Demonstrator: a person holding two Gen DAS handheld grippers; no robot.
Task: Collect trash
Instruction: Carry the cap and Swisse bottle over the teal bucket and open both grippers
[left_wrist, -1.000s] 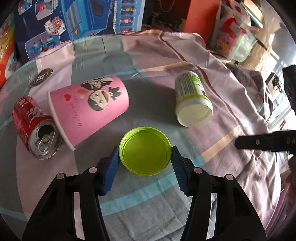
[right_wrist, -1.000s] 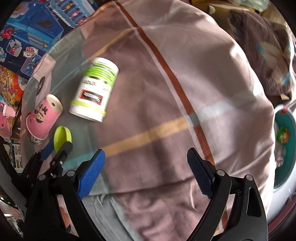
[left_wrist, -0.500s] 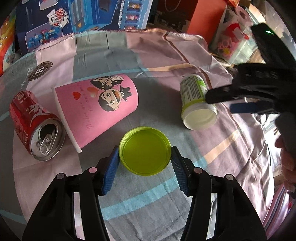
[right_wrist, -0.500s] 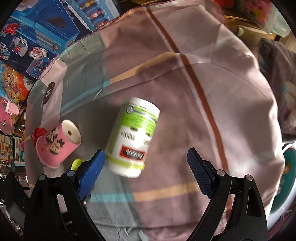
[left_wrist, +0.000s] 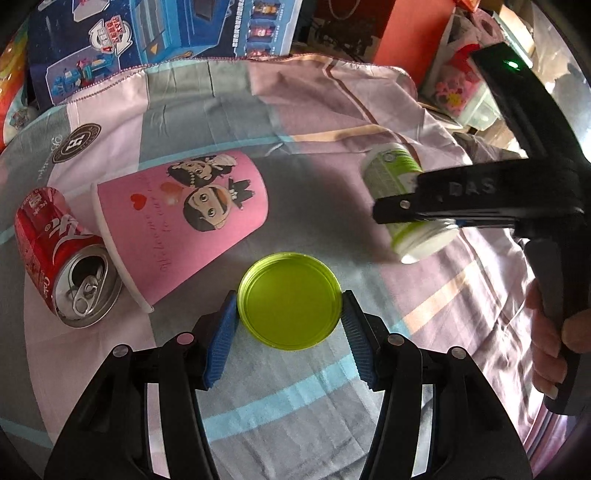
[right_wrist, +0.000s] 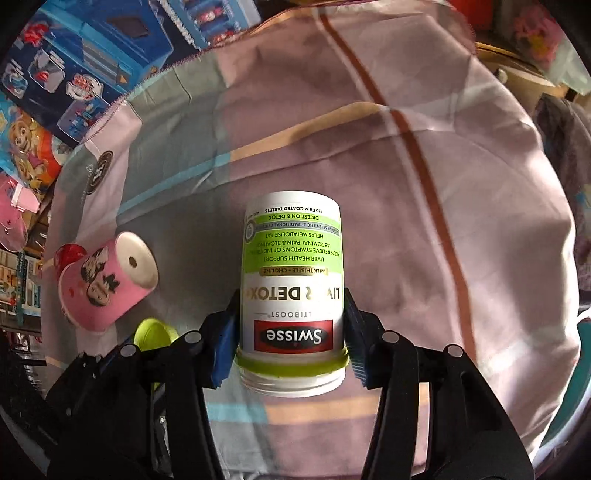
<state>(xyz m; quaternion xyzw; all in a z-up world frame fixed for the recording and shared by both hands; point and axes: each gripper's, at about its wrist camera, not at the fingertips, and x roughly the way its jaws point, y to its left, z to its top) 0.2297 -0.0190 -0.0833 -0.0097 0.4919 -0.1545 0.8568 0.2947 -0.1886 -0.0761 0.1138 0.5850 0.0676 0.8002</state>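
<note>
My left gripper is shut on a round lime-green lid, held just over the patchwork cloth. My right gripper has its blue pads against both sides of a white and green Swisse pill bottle that lies on the cloth with its open mouth toward the camera. The bottle also shows in the left wrist view, partly hidden by the right gripper's black body. A pink cartoon paper cup and a red soda can lie on their sides at the left.
The patchwork cloth covers a rounded table. Blue toy boxes stand behind its far edge. Clutter and a pink-lidded plastic bin lie off the right edge. The cup and lid show left in the right wrist view.
My right gripper has swung left and down over the pill bottle and narrowed from wide open until its pads meet the bottle's sides. My left gripper has kept hold of the lid, nearly still.
</note>
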